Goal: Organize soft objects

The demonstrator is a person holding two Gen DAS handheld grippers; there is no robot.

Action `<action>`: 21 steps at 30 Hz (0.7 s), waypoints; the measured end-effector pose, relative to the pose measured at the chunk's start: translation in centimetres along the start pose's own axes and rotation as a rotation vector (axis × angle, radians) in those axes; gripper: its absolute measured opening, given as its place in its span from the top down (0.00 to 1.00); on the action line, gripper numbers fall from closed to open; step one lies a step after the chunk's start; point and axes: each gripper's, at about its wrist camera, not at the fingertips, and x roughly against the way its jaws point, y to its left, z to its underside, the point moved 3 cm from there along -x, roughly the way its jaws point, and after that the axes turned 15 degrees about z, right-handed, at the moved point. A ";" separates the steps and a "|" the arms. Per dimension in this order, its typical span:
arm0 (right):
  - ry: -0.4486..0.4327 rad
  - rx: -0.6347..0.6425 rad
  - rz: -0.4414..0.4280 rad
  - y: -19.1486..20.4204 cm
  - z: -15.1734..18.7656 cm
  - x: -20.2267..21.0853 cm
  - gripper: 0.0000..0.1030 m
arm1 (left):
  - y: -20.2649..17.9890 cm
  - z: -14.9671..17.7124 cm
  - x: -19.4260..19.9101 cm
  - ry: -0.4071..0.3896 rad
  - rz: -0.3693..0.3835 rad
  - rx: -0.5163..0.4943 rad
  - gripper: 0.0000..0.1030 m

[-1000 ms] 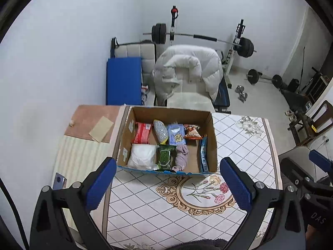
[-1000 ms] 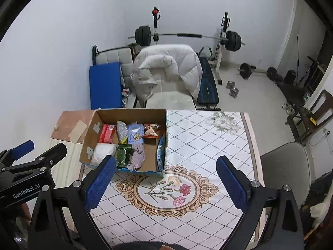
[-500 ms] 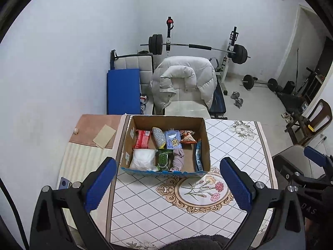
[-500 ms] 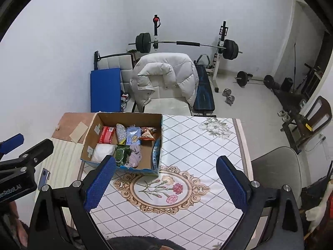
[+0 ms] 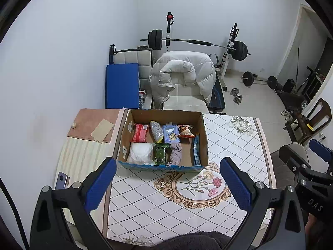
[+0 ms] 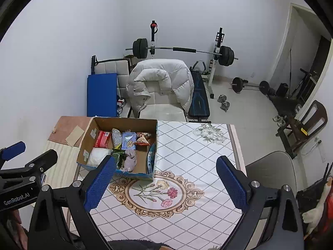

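Observation:
An open cardboard box (image 5: 203, 139) (image 6: 83, 145) sits on the table's far left part. It holds a white pouch (image 5: 139, 153), a green wipes pack (image 5: 160, 153), a grey cloth (image 5: 175, 153) (image 6: 129, 158), a red pack (image 5: 140, 133), a blue tissue pack (image 5: 171, 133), a snack bag (image 5: 185, 131) and a blue sachet (image 5: 196, 150). My left gripper (image 5: 167, 184) is open and empty, high above the table's near part. My right gripper (image 6: 164, 182) is open and empty, to the right of the left one.
The table (image 5: 239, 150) has a diamond-pattern cloth with a flower medallion (image 6: 158, 191). A low side surface (image 5: 83, 152) lies left. A chair with a white padded jacket (image 5: 183, 77), a blue mat (image 5: 121, 85) and a barbell rack (image 5: 197, 42) stand behind. A grey chair (image 6: 270, 170) is at right.
Both grippers have drawn back and up from the table, so the box looks smaller and farther. Both stay open and empty. The box contents are unchanged.

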 end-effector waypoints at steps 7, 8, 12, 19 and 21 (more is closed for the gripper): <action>0.002 -0.002 -0.001 -0.1 0.0 -0.1 0.04 | -0.2 0.1 -0.3 0.003 -0.002 -0.001 0.01; 0.006 -0.008 0.003 -0.1 0.0 -0.1 0.04 | -0.2 0.1 -0.3 0.003 -0.003 -0.001 0.01; -0.001 -0.007 -0.002 -0.3 0.1 0.0 0.04 | 0.0 0.0 -0.2 0.001 -0.005 -0.001 0.01; 0.000 -0.001 -0.008 -0.3 0.1 0.2 0.04 | 0.1 0.1 0.0 -0.003 -0.011 0.002 0.01; 0.000 -0.002 -0.006 -0.3 0.1 0.3 0.04 | 0.1 0.1 0.0 -0.003 -0.010 0.002 0.01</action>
